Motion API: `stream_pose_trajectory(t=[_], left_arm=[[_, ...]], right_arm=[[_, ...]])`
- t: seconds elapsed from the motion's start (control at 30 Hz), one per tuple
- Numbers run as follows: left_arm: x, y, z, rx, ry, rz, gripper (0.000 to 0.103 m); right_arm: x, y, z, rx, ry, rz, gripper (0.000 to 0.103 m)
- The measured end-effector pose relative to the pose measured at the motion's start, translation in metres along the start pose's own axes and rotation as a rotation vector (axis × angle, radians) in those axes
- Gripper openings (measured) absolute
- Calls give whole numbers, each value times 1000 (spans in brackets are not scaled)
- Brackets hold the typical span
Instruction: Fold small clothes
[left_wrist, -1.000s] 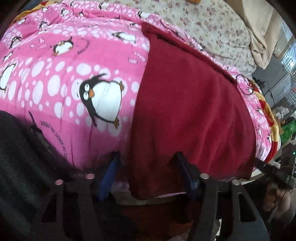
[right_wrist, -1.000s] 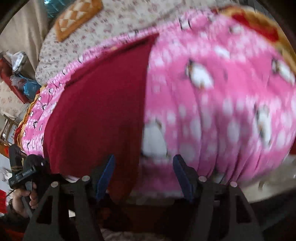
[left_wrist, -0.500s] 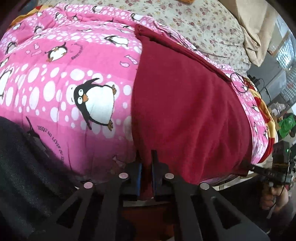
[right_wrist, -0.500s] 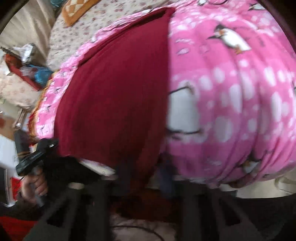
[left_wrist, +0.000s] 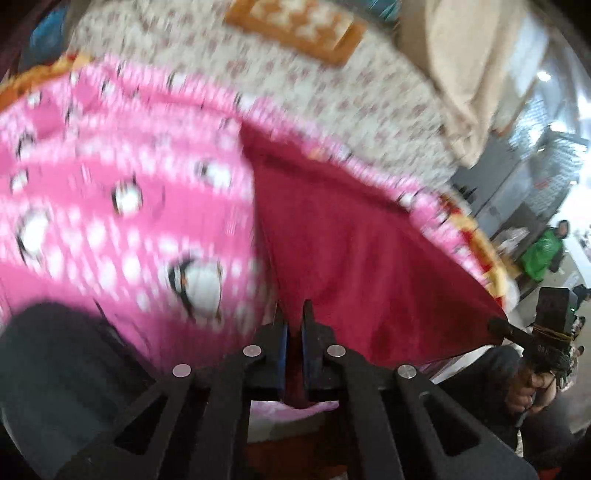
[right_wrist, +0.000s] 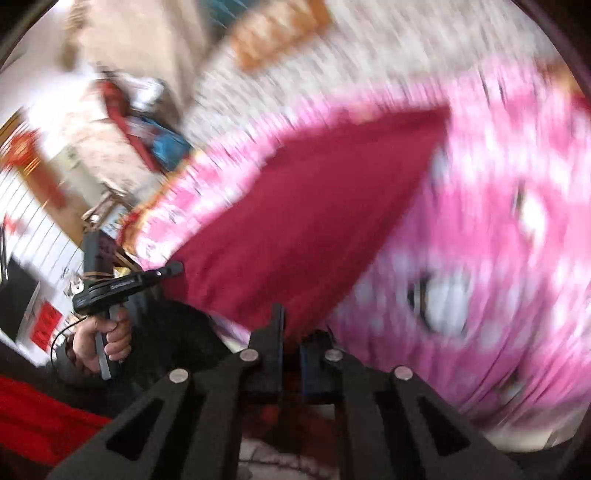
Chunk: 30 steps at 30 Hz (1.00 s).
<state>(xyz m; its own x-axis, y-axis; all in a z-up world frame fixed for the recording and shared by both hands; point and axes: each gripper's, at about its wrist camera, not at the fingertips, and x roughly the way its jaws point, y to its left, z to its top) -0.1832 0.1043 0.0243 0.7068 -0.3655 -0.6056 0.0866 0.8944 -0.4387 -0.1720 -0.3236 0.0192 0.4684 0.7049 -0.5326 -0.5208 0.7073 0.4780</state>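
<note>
Dark red cloth (left_wrist: 354, 258), the one small garment in view, lies spread over a pink penguin-print blanket (left_wrist: 110, 221), and its near hem is pinched at both corners. The left gripper (left_wrist: 293, 332) has its two fingers drawn tight together with a strip of that red fabric squeezed between the blue pads, and the cloth fans away from the tips in taut creases. The right gripper (right_wrist: 291, 332) is nipped in the same way on the opposite near corner, its jaws narrowed to a sliver around the hem. In the left wrist view the right gripper shows again at the far right, its tip meeting the cloth's corner.

Holding both near corners at once makes sense for a fold: judging by the stretched edge, the hem is being raised so it can be carried forward, away from the tongs, over the far part of the garment. A grip at each corner keeps the edge straight so the layers land square.

Counted: one red garment, two grippers, two hands on their handles, the left hand (right_wrist: 99, 336) plainest. Beyond the tips lie one pink blanket, one floral sheet (left_wrist: 332, 92) behind it, and one orange patterned cushion (left_wrist: 295, 26) farthest off. Both views are blurred, so finer detail cannot be told.
</note>
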Motion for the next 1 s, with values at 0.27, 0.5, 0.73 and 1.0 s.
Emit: stream_pose_trajectory(t=[0.27,0.5,0.73,1.0], left_arm=[[-88,-33,13,100,-135,-173,0],[-78,-57,71,122,-185,-189,0],[42,-33,135,35,-122,-37,0],[191,12,197,-36,11,124,0]], right_arm=[[-107,37,20,-146,-219,37,5],[-135,36,58,-151,-329,-8,5],[-57,-37,126,23,-373,-104,5],[82,-143,195,242,-191,-263,5]])
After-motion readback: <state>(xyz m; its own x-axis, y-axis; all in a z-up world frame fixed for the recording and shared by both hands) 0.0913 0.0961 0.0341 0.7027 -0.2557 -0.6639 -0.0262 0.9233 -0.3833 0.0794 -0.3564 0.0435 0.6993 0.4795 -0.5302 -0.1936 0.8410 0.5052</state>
